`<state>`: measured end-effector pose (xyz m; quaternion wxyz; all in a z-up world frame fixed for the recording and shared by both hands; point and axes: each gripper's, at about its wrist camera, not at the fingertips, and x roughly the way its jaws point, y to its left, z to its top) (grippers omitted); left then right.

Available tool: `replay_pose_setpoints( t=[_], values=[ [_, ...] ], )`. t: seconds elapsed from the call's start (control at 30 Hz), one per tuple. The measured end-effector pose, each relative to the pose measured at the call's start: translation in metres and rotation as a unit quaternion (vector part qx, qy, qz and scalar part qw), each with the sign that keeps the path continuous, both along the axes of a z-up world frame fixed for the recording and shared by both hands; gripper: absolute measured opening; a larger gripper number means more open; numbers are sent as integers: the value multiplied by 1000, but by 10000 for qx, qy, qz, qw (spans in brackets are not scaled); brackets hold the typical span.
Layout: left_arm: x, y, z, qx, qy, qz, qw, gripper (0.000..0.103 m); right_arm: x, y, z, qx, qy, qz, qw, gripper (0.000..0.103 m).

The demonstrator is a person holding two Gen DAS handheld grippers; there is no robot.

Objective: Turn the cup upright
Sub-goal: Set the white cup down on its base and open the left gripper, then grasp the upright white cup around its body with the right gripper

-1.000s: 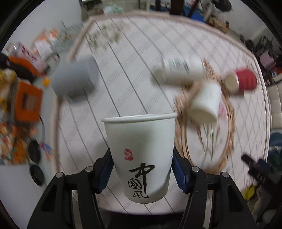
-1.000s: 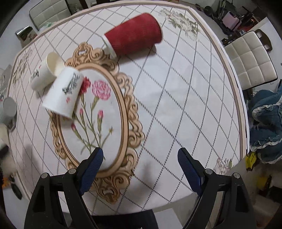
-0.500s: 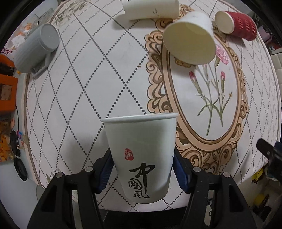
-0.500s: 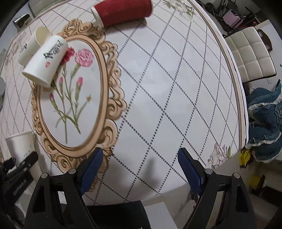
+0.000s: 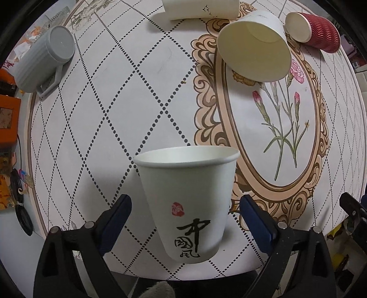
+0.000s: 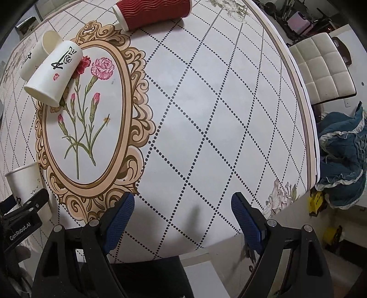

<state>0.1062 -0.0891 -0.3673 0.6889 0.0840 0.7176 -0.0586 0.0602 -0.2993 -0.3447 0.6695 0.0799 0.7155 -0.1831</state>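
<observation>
A white paper cup (image 5: 187, 201) with black calligraphy stands upright on the table near its front edge. My left gripper (image 5: 185, 213) is open, its blue pads on either side of the cup and apart from it. The same cup (image 6: 25, 183) shows at the left of the right wrist view. Two more white paper cups (image 5: 252, 45) (image 5: 201, 9) lie on their sides at the back, also in the right wrist view (image 6: 55, 73). A red ribbed cup (image 6: 153, 12) lies on its side. My right gripper (image 6: 183, 213) is open and empty above the table's front edge.
A grey mug (image 5: 41, 62) lies on its side at the back left. An orange box (image 5: 6, 119) and clutter sit off the table's left. A white chair (image 6: 321, 66) and blue cloth (image 6: 341, 155) are to the right of the table (image 6: 229, 114).
My left gripper has opened and let go of the upright cup, which now rests on the table. The right gripper has drifted slightly toward the table's front edge.
</observation>
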Motion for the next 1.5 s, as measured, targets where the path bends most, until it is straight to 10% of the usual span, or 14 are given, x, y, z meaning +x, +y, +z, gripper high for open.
replay_pose_setpoints(
  t=[0.53, 0.8, 1.5],
  values=[
    [-20, -13, 83, 117, -657, 281, 9974, 96, 5, 5, 22, 190, -322, 54, 9993, 88],
    [-16, 57, 126, 401, -1066, 779, 9904, 96, 18, 35, 43, 437, -534, 394, 9968, 88],
    [-6, 182, 38, 732, -306, 996, 9919, 96, 87, 203, 9, 1096, -33, 1175, 9870, 84]
  ],
)
